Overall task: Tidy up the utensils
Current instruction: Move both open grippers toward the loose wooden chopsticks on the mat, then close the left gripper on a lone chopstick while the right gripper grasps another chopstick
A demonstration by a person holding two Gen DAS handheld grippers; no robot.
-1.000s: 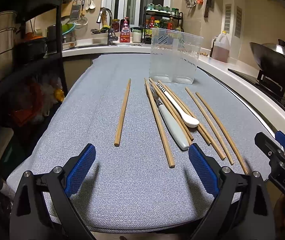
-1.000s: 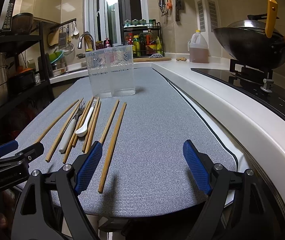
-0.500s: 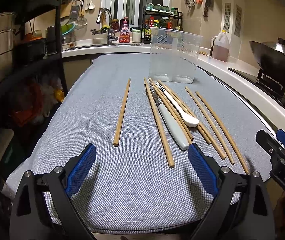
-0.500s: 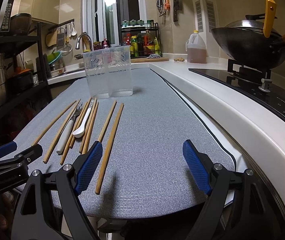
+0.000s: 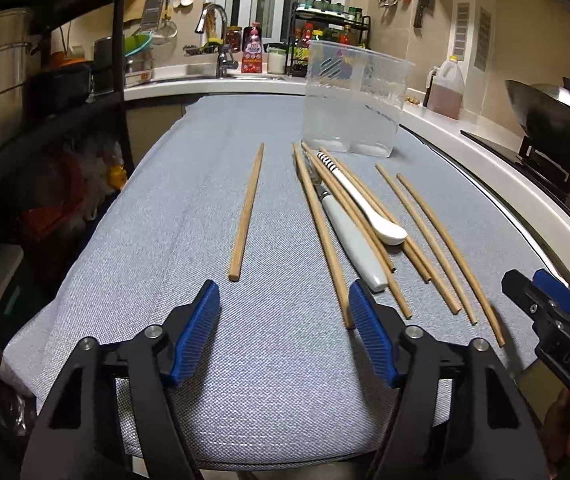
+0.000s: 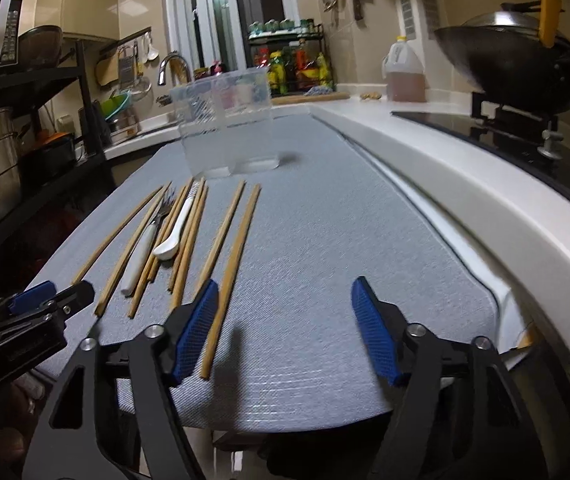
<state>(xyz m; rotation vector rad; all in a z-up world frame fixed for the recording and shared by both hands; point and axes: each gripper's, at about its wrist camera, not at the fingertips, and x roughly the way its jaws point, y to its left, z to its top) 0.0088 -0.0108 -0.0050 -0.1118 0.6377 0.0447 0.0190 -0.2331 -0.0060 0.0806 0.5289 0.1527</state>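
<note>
The grey mat [image 5: 189,208] carries every utensil flat; none stands in the clear container [image 5: 355,100] at its far end, so sorting is, by my judgement, not yet begun.

The chopsticks [image 5: 437,240] lie roughly parallel, long axes running from the near edge toward the container, as do the white-handled fork [image 5: 351,240] and white spoon [image 5: 369,208] bedded among them. One single chopstick [image 5: 247,212] lies apart on the left.

The left gripper [image 5: 285,332] hangs above the near edge of the mat, its jaws partly apart after just closing somewhat, with only bare cloth between them. The single chopstick's near end lies just ahead of its left pad; the near end of another chopstick lies just beside its right pad (contact cannot be confirmed).

The right gripper [image 6: 285,328] has likewise just narrowed its jaws and holds nothing. The outermost right chopstick [image 6: 231,280] runs just inside its left pad, near end between the jaws but well off centre.

Finding: each stick lies along the jaws' line of approach, so either gripper would need to shift sideways; the right is nearer to its stick.
</note>
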